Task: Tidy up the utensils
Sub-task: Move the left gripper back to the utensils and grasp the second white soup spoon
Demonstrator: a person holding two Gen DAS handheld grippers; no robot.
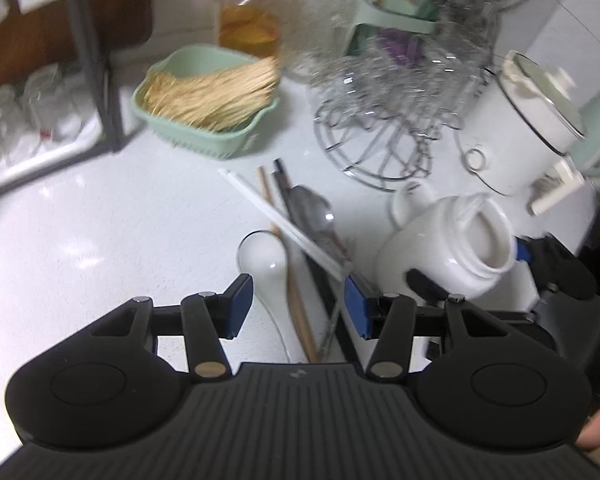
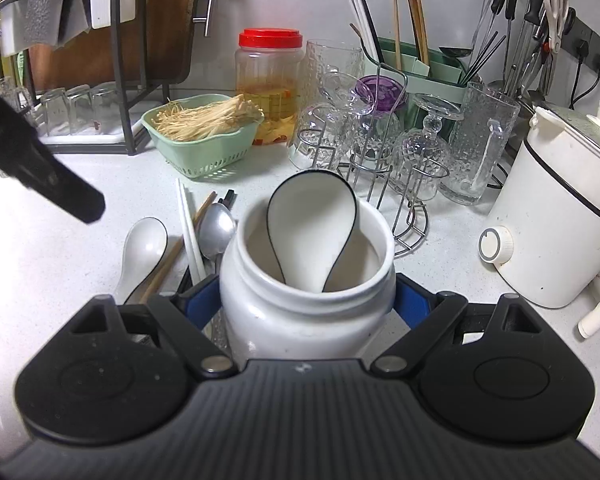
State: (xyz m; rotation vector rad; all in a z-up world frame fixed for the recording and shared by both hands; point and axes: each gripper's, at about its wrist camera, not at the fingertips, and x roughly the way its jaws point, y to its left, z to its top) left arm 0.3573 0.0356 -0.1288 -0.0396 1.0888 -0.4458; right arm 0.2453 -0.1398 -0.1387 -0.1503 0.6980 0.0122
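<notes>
My right gripper (image 2: 306, 300) is shut on a white ceramic jar (image 2: 304, 304), which holds a white soup spoon (image 2: 314, 224) standing bowl-up. The jar also shows in the left wrist view (image 1: 448, 248), tilted, at the right. My left gripper (image 1: 298, 308) is open and empty, above a pile of loose utensils on the white counter: a white soup spoon (image 1: 262, 258), a metal spoon (image 1: 314, 208), white chopsticks (image 1: 284, 224), wooden chopsticks (image 1: 296, 292) and dark chopsticks (image 1: 284, 184). The same pile lies left of the jar in the right wrist view (image 2: 188, 240).
A green basket of enoki mushrooms (image 2: 202, 136) and a red-lidded jar (image 2: 270, 80) stand behind. A wire rack of glasses (image 2: 380, 148), a green utensil holder (image 2: 424, 68), a white electric pot (image 2: 556, 216) and a dish rack (image 2: 80, 60) surround the area.
</notes>
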